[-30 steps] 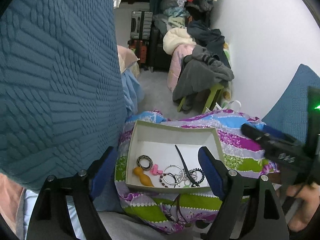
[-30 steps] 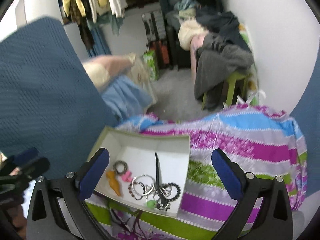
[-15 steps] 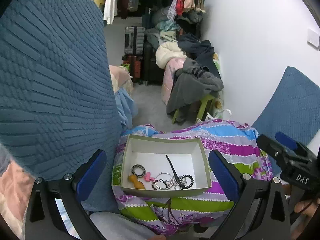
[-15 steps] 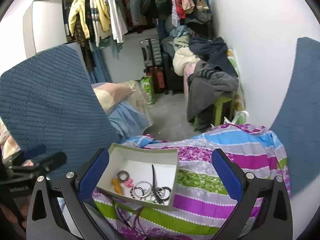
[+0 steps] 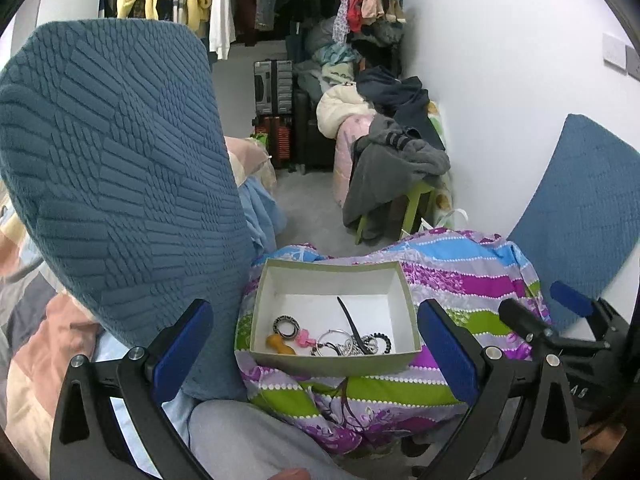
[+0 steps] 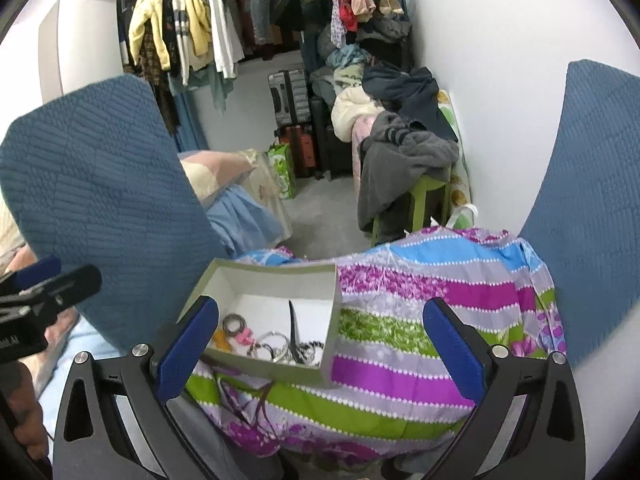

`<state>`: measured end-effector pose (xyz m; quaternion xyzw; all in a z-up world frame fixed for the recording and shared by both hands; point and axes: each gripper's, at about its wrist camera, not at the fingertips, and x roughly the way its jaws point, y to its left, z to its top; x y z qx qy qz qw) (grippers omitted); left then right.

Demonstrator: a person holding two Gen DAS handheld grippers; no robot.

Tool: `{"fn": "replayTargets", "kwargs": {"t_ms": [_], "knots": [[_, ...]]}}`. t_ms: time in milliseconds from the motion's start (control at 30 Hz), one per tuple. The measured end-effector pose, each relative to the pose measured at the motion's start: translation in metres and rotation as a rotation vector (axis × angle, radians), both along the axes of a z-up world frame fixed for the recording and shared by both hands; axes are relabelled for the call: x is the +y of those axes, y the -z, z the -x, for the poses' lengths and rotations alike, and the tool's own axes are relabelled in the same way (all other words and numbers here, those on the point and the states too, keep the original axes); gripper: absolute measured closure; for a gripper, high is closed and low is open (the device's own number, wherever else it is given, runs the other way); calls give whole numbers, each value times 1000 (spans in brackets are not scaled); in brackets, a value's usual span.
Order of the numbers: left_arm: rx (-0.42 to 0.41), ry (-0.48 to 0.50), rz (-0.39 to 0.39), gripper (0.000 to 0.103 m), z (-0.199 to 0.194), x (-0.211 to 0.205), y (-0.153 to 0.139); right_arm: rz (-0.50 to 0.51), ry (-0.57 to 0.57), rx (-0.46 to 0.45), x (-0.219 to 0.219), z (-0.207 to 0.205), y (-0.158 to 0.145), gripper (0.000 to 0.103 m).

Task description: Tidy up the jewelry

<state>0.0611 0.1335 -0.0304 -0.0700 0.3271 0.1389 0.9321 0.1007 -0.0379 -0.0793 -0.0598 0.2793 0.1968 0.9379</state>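
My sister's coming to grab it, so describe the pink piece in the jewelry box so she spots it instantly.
Find the open box on the striped blanket. Along its near wall, the pink piece lies between the orange piece and the silver hoops. It's the only pink item.

Open box on striped cloth, jewelry tangled inside

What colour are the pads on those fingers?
Blue pads on black fingers, both grippers alike; the left wrist view shows them best.

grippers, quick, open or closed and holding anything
Left gripper: open, holding nothing, above the box.
Right gripper: open, holding nothing.
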Motion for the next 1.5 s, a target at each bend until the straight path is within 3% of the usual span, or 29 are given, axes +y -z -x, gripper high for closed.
{"fn": "replayTargets", "kwargs": {"t_ms": [467,1500], "knots": [[40,17,20,1,-5,-1,21,30,38,28,-6,7,27,0],[52,22,16,1,-4,4,28,56,51,26,-12,3,27,0]]}}
